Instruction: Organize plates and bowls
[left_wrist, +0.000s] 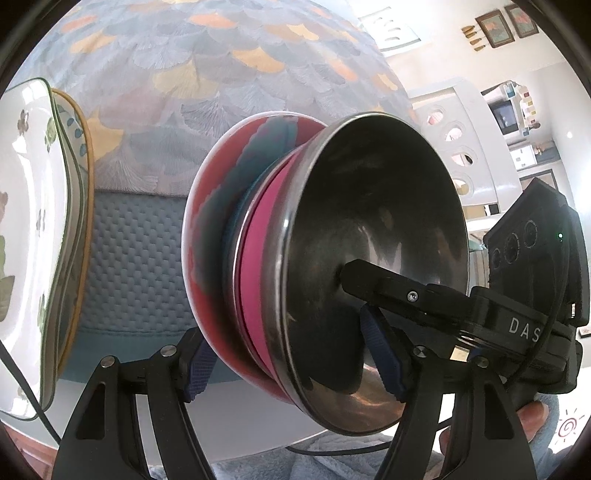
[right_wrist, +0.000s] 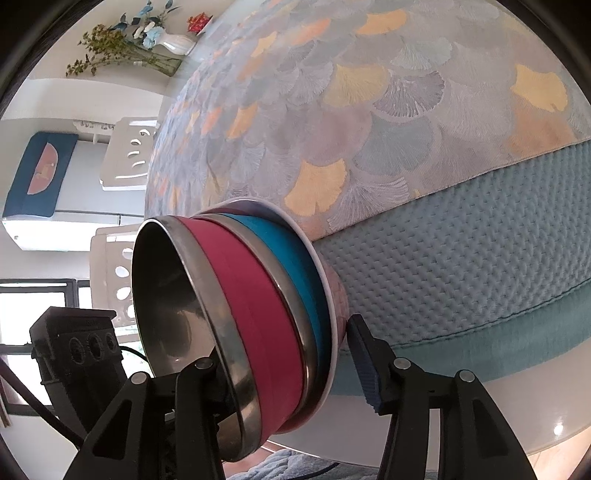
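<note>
A nested stack of bowls (left_wrist: 266, 236) is tipped on its side by the table edge: a steel-lined pink bowl (right_wrist: 251, 314) on top, a teal one (right_wrist: 295, 258) under it, a white patterned bowl outermost. My left gripper (left_wrist: 295, 354) straddles the stack, one finger inside the steel bowl (left_wrist: 373, 229), one outside. My right gripper (right_wrist: 280, 365) straddles it from the other side, and its finger (left_wrist: 376, 284) shows inside the bowl in the left wrist view. Floral plates (left_wrist: 33, 221) stand at the far left.
A tablecloth (right_wrist: 369, 110) with a fan-leaf pattern and a teal quilted border (right_wrist: 461, 258) covers the round white table. White chairs (right_wrist: 129, 155) and a flower vase (right_wrist: 181, 44) stand beyond it.
</note>
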